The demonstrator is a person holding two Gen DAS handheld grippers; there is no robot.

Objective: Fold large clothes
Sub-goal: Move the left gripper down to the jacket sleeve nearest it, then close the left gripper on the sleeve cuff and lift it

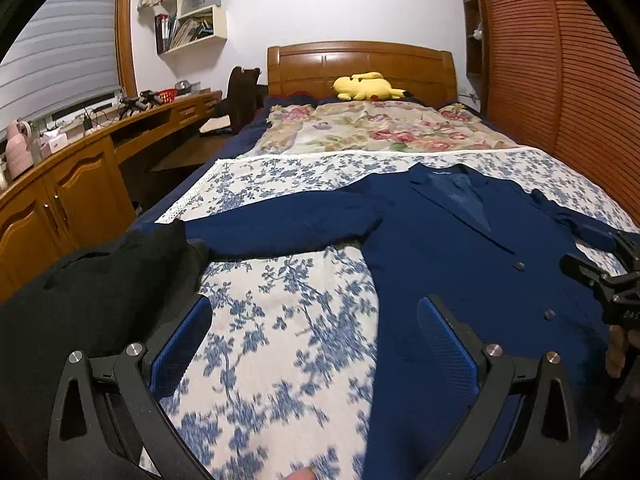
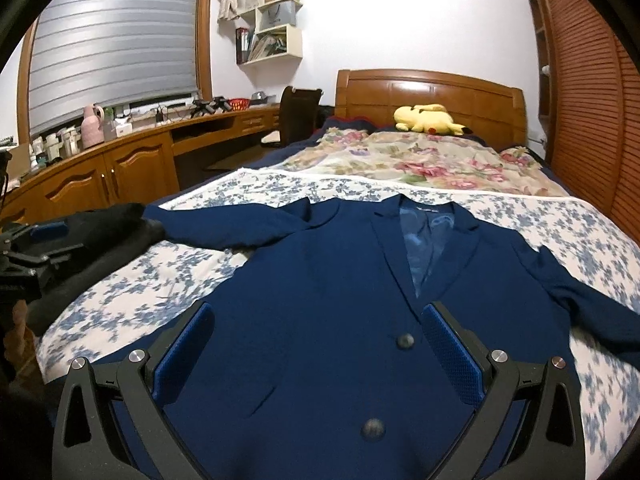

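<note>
Navy blue buttoned blazer (image 2: 332, 280) lies flat, front up, on the blue-and-white floral bedsheet (image 1: 280, 320), sleeves spread out to both sides. Left gripper (image 1: 316, 344): jaws wide, nothing betw. them, hovering over bare sheet just beside blazer's side edge. Right gripper (image 2: 316, 344): jaws wide too, empty, above blazer's front w/ two dark buttons betw. the fingers. Black folded garment (image 1: 100, 280) sits at left, touching the sleeve cuff. Yellow plush toy (image 2: 428, 120) by headboard.
</note>
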